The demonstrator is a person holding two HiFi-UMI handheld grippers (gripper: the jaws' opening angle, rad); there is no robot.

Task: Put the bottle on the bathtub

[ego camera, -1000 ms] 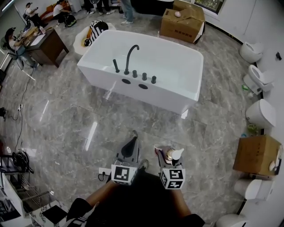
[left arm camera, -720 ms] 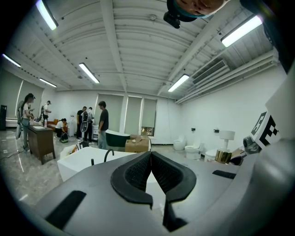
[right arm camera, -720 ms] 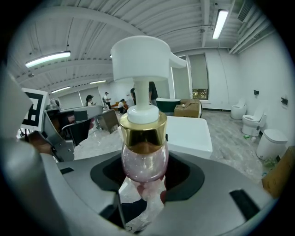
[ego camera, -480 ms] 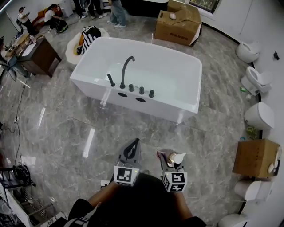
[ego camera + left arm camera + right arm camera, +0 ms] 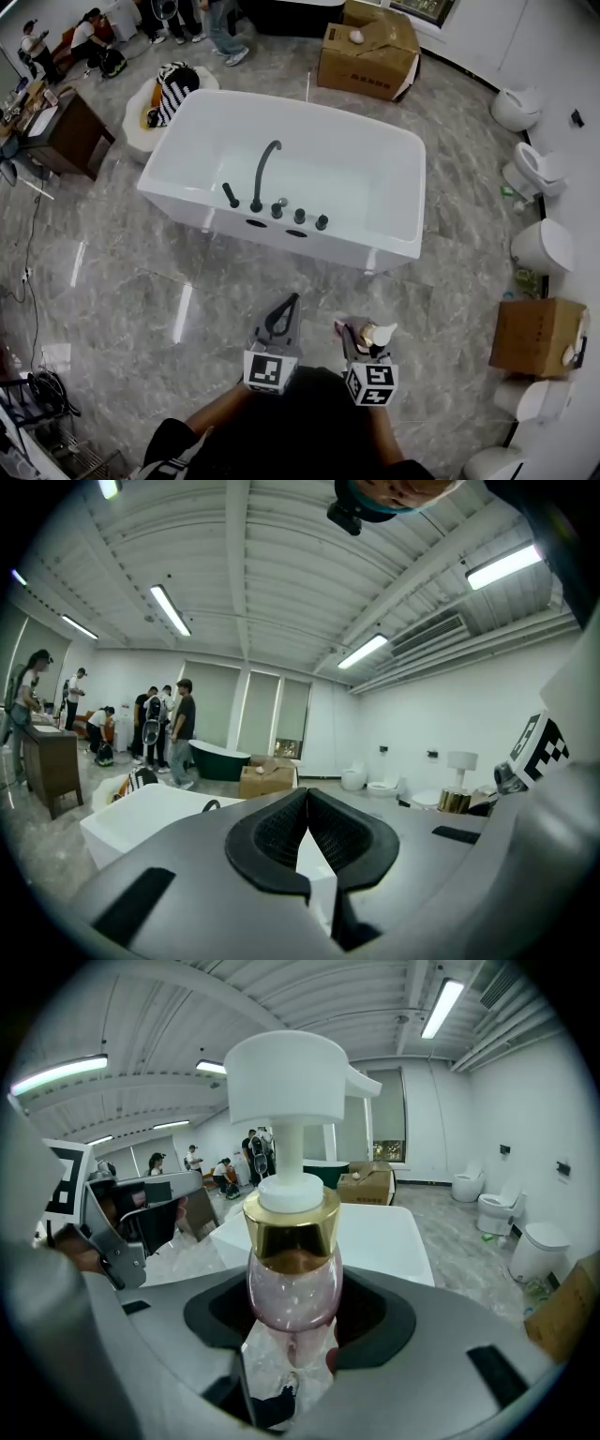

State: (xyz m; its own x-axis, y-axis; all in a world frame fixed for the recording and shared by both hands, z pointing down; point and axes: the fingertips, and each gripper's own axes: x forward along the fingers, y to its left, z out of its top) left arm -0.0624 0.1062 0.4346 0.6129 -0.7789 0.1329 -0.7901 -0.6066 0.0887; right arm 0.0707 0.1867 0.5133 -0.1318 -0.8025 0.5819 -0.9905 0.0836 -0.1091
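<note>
Far left: a dark wooden table (image 5: 58,133) with stuff on it, and people (image 5: 91,33) behind it near the wall. Grey marble floor (image 5: 122,272) all round.

Left tongs (image 5: 285,302) are held low in front of the person, pointing toward the tub. The left gripper view has the tongs (image 5: 307,797) closed: the black pads meet at the tips, with only a thin wedge of gap lower down. Nothing is in them.

Centre: a white bathtub (image 5: 337,246), freestanding. A tall curved black faucet (image 5: 262,174) and a row of black knobs (image 5: 299,216) sit on its near rim. The rim carries no bottle. A cardboard box (image 5: 368,52) stands on the floor beyond the tub.

Right tongs (image 5: 354,330) are just beside the left pair, at the same height, and closed on the bottle (image 5: 376,335). In the right gripper view the tongs (image 5: 292,1314) clamp the bottle (image 5: 292,1279) by its clear pink body. The bottle is upright, with a gold collar and a white pump head on top. It is up in the air over the floor on the near side of the bathtub (image 5: 375,1232), well apart from it and not touching.

Far right: white toilets (image 5: 544,246) line the wall. A second box (image 5: 536,333) sits between two of them.
</note>
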